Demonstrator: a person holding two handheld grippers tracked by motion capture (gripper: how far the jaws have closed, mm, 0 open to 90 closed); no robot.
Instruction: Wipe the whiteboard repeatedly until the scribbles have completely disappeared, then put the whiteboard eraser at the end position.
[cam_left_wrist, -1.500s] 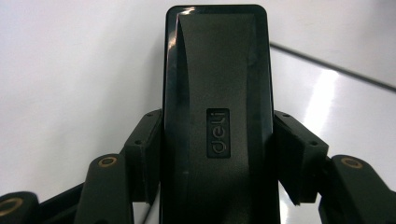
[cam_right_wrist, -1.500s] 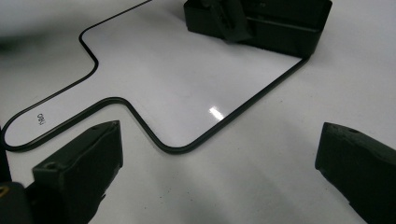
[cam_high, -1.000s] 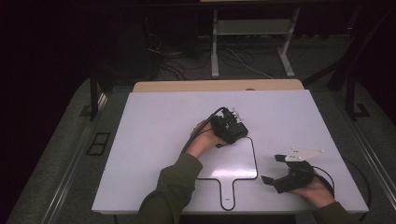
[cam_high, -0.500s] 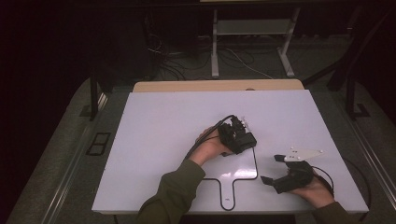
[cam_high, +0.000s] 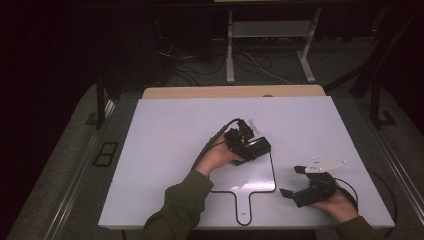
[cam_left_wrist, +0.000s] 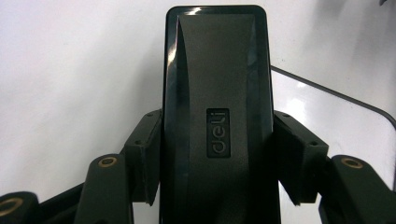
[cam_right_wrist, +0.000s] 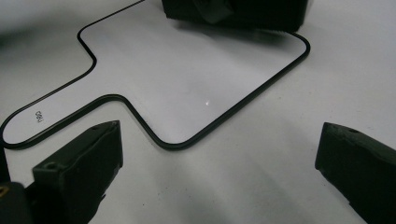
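The left tool (cam_high: 248, 145), pinching a black eraser (cam_left_wrist: 217, 116), has carried it rightward across the small whiteboard (cam_high: 250, 175), likely wiping, while the right tool (cam_high: 292, 182) rests spread on the counter (cam_high: 165, 130).

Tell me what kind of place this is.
Probably a lab or recording workspace, not a home: a bare white table on a dark floor, loose cables and a metal stand behind it, and hand-held grippers, the left gripper clamping a black eraser.

The white table (cam_high: 165, 150) is lit brightly from above while the surrounding room is left in near darkness; glare is thrown off the glossy whiteboard (cam_right_wrist: 196, 84); soft shadows are cast beneath the black eraser (cam_left_wrist: 217, 116); near jaws are blurred.
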